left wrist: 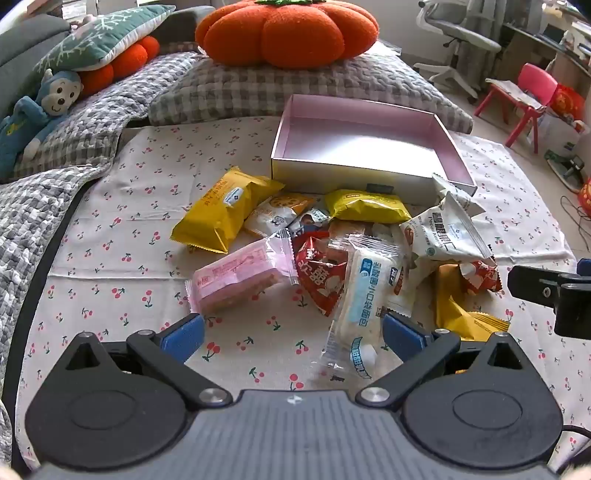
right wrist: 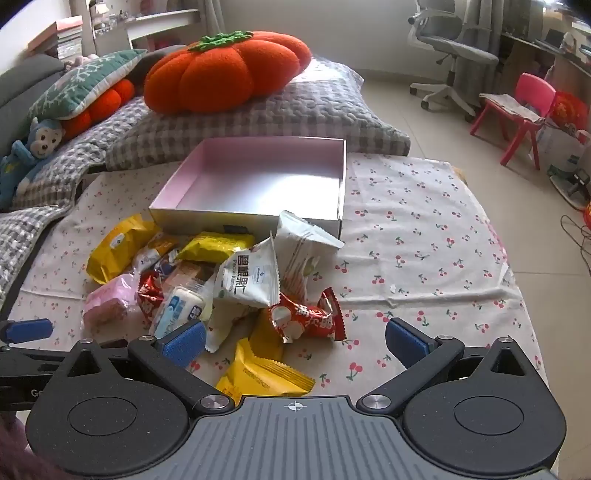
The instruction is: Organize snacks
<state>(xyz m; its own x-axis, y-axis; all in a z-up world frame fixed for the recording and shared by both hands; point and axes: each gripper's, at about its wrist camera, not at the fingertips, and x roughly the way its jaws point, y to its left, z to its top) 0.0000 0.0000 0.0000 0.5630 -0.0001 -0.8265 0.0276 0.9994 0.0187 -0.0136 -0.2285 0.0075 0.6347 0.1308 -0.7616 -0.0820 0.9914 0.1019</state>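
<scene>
A heap of snack packets lies on a cherry-print cloth (left wrist: 110,258) in front of an empty pink box (left wrist: 351,173) (right wrist: 221,218). The heap holds a long yellow packet (left wrist: 221,210), a pink packet (left wrist: 240,277), a red packet (left wrist: 321,277) (right wrist: 306,317), a white and blue packet (left wrist: 365,295) and a white nut packet (left wrist: 447,232) (right wrist: 251,277). My left gripper (left wrist: 293,332) hovers open near the heap's front, the white and blue packet by its right pad. My right gripper (right wrist: 297,341) is open over a yellow packet (right wrist: 266,369) and the red one, gripping nothing.
An orange pumpkin cushion (left wrist: 288,33) sits on a grey checked pillow (left wrist: 258,88) behind the box. A blue monkey toy (left wrist: 33,110) lies at the left. An office chair (right wrist: 454,48) and a pink child's chair (right wrist: 524,107) stand on the floor to the right.
</scene>
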